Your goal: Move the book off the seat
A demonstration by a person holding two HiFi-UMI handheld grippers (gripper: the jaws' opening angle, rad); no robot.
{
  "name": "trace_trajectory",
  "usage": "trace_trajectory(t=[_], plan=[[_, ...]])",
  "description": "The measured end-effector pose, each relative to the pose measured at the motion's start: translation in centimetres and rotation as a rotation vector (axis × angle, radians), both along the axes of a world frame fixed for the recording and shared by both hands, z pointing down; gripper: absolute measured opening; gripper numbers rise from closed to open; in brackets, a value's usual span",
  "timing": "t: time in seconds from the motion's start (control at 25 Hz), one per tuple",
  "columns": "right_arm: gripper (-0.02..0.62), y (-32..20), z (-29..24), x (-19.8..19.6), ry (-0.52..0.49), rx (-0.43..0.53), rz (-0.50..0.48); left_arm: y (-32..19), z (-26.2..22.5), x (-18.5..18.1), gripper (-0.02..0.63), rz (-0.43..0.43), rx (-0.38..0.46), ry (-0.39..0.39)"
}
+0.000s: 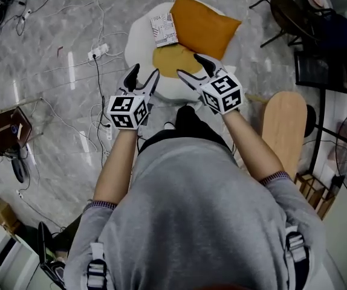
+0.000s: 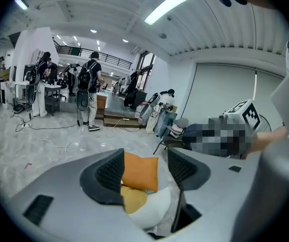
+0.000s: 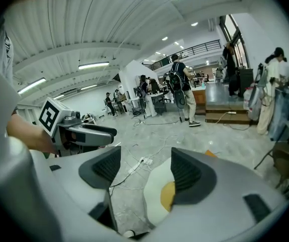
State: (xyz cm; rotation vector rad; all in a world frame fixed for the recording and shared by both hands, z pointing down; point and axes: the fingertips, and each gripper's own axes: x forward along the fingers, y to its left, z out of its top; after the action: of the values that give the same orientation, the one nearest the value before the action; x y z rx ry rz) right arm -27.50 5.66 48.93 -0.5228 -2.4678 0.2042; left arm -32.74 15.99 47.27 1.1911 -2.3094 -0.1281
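Head view puts the small flat book with a pale printed cover [image 1: 163,30] in the upper middle of the frame. It lies on the far left part of the round white padded seat [image 1: 138,47], and its right edge is touching or just beside the square orange fabric cushion [image 1: 205,26] that lies slanted across the seat's upper right. Below the book in the frame, a round yellow patch [image 1: 172,60] marks the middle of the seat. At the seat's lower edge hang the left gripper [image 1: 144,74] and the right gripper [image 1: 193,66], side by side, each with its marker cube toward the person's grey sleeves. Both point up the frame toward the book and are apart from it. Each claw is spread wide and holds nothing. In the left gripper view only the orange cushion and the yellow patch show in the gap, well beyond the pads, and the book is not in sight. In the right gripper view the gap frames the seat's white rim and the grey marbled floor [image 1: 71,119] with its white cables. A pale wooden oval board [image 1: 284,125] stands at the right of the head view. By this showing the task has hardly begun: the book is untouched on the seat. Closing in on it, gripping it, lifting it and setting it down off the seat are all left to do.
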Motion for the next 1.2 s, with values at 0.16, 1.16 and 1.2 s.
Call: trace_trajectory(t=[0.16, 1.16, 1.2], plan=[[0.33, -3.1, 2.2, -4.2, 0.02, 0.003, -0.005, -2.7, 1.8, -3.6, 0.293, 0.002, 0.004, 0.05], [0.328, -8.3, 35.8, -22.4, 0.367, -0.105, 0.255, -5.6, 34.1, -24.2, 0.293, 0.074, -0.038, 0.37], [0.328, -8.2, 37.3, -22.5, 0.383, -0.106, 0.26, -5.5, 35.6, -24.5, 0.293, 0.07, -0.042, 0.384]])
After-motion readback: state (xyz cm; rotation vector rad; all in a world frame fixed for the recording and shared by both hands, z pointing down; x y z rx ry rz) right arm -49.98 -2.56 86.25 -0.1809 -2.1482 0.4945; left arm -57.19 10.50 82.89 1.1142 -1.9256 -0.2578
